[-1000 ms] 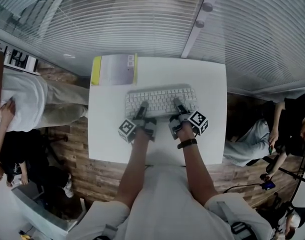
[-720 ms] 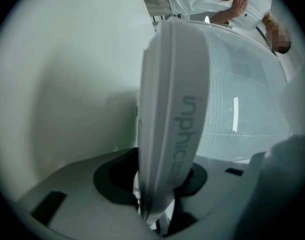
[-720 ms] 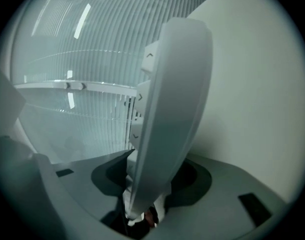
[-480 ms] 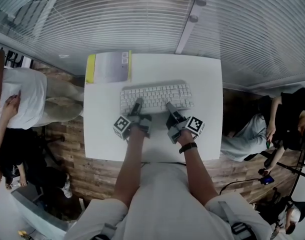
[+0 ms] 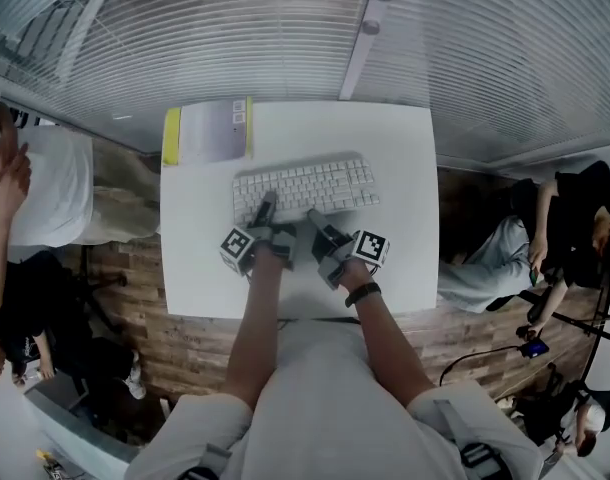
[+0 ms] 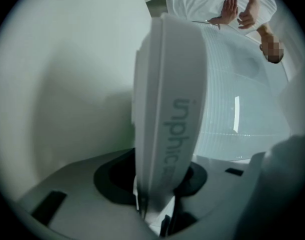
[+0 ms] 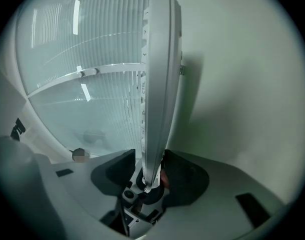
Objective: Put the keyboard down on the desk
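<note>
A white keyboard (image 5: 305, 183) rests low on the white desk (image 5: 395, 263), its long side toward me. My left gripper (image 5: 266, 204) is at its near edge on the left. In the left gripper view the keyboard's edge (image 6: 167, 99) sits pinched between that gripper's (image 6: 157, 196) jaws. My right gripper (image 5: 314, 216) is at the near edge toward the middle. Its jaws have just been opening. In the right gripper view the keyboard's edge (image 7: 160, 64) stands between this gripper's (image 7: 150, 176) jaws with a dark gap on each side.
A grey folder with yellow edges (image 5: 207, 131) lies at the desk's far left corner. A glass wall with blinds (image 5: 235, 28) stands right behind the desk. People stand at the left (image 5: 35, 188) and sit at the right (image 5: 545, 248) on the wood floor.
My right gripper has drawn back toward the desk's near edge and leftward along the keyboard, with its jaws spread wider. The left gripper has kept still on the keyboard.
</note>
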A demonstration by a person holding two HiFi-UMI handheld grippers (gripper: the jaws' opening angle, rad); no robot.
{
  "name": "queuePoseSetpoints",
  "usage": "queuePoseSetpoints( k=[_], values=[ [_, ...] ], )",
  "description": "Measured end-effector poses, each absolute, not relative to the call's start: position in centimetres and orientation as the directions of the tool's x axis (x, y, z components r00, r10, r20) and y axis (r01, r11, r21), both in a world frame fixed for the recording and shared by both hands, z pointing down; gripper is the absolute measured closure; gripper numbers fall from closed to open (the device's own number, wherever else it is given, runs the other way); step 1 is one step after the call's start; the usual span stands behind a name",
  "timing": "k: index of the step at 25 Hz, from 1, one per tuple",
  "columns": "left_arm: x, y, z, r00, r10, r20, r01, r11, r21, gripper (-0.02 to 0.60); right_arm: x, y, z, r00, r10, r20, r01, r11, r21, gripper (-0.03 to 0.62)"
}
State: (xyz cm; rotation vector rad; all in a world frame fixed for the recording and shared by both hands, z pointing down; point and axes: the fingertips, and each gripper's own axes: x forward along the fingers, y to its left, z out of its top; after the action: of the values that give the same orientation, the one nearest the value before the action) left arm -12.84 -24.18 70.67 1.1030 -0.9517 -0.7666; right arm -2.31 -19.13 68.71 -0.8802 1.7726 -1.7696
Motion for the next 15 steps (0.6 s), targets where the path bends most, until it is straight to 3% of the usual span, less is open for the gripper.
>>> queuePoseSetpoints(
  k=[4, 15],
  values=[
    [-12.68, -24.17, 70.89, 0.415, -0.874, 0.252, 0.04, 0.294, 0.955, 0.443, -2.61, -19.1, 69.04, -0.668, -0.734, 0.121, -0.094, -0.078, -0.993, 0.45],
    [-12.55, -24.08, 71.15, 0.442, -0.863, 0.245, 0.021, 0.283, 0.959, 0.443, -2.63, -19.11, 69.29, -0.632, -0.757, 0.169, -0.095, -0.14, -0.986, 0.474]
  ],
)
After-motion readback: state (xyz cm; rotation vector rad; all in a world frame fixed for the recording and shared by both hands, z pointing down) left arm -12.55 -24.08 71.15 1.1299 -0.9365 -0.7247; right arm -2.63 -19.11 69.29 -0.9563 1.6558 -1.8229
